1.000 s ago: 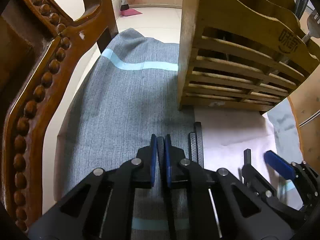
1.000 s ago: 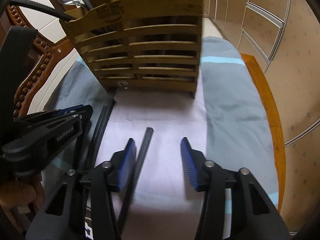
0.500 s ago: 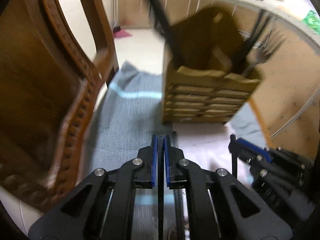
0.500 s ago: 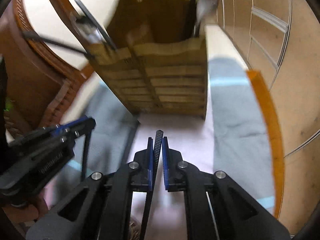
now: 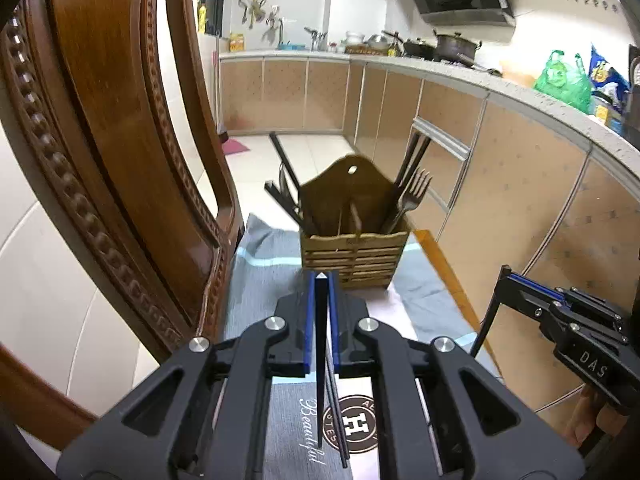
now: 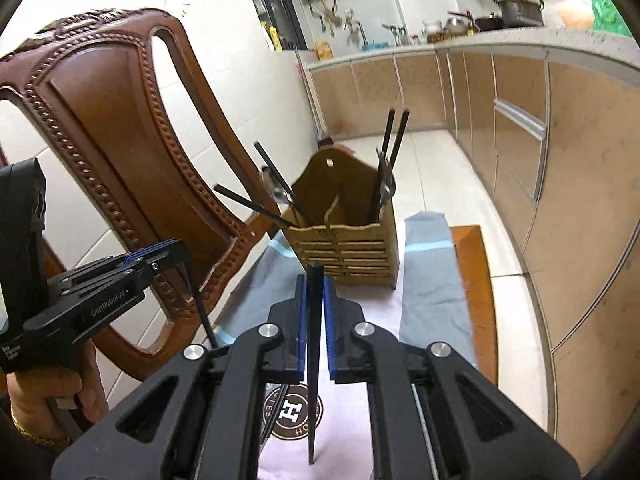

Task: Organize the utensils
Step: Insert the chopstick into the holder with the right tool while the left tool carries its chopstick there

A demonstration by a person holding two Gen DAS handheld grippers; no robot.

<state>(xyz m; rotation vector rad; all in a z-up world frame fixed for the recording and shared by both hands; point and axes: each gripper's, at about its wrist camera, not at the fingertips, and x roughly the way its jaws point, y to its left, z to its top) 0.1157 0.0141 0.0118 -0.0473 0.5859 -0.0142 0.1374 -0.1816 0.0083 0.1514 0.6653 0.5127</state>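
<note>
Risk: each black chopstick is pinched near its thick end only, my left tool [image 5: 321,320] clamped on one chopstick [image 5: 321,360] and my right tool [image 6: 314,316] clamped on the other chopstick [image 6: 313,380], so the long tapered ends hanging below could swing, slip out, or snag the slatted front of the wooden holder [image 5: 354,254]. Item: holder stands on the grey cloth near the counter's far edge, ahead of both tools, its outer compartments already bristling with dark chopsticks and a fork [image 5: 414,196] leaning outward, which could block entry.

Home kitchen — counter [image 5: 460,76], pots [image 5: 456,44]
</note>
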